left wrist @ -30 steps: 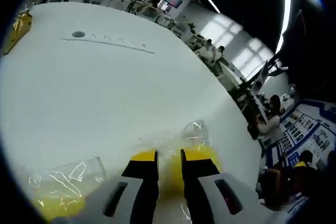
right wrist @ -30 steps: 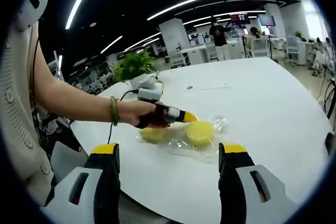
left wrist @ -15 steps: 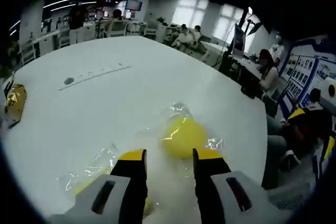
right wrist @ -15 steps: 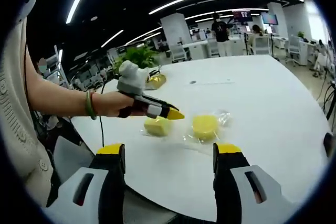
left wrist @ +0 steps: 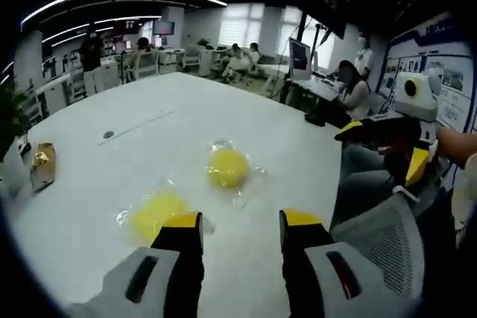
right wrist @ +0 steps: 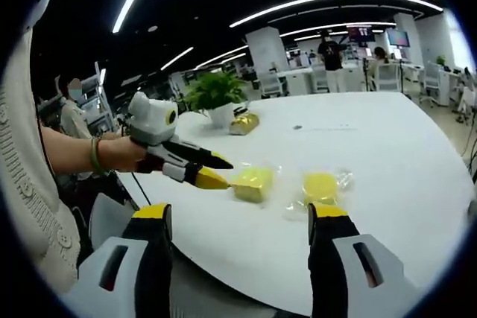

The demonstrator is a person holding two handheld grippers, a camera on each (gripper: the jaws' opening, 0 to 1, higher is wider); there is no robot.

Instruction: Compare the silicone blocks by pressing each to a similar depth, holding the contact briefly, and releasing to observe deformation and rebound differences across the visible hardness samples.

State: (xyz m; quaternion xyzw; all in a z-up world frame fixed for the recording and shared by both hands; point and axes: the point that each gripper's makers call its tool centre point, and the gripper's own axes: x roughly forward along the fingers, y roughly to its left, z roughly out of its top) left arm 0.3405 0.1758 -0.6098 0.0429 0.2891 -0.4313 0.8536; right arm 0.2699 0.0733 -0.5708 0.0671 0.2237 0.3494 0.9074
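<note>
Two yellow silicone blocks in clear plastic wrap lie on the white table: a round block and a squarer block. My left gripper is open and holds nothing, its jaws hovering just short of the squarer block. In the right gripper view a hand holds the left gripper with its yellow tips beside that block. My right gripper is wide open and empty, back from the table edge. In the left gripper view the right gripper stands off the table's right side.
A gold packet and a potted plant sit at one end of the table. A grey mesh chair stands beside the table edge. People sit at desks beyond the far side.
The left gripper has pulled up and back from the blocks, and its jaws have spread wider. Both blocks lie free on the table. The right gripper stays open.
</note>
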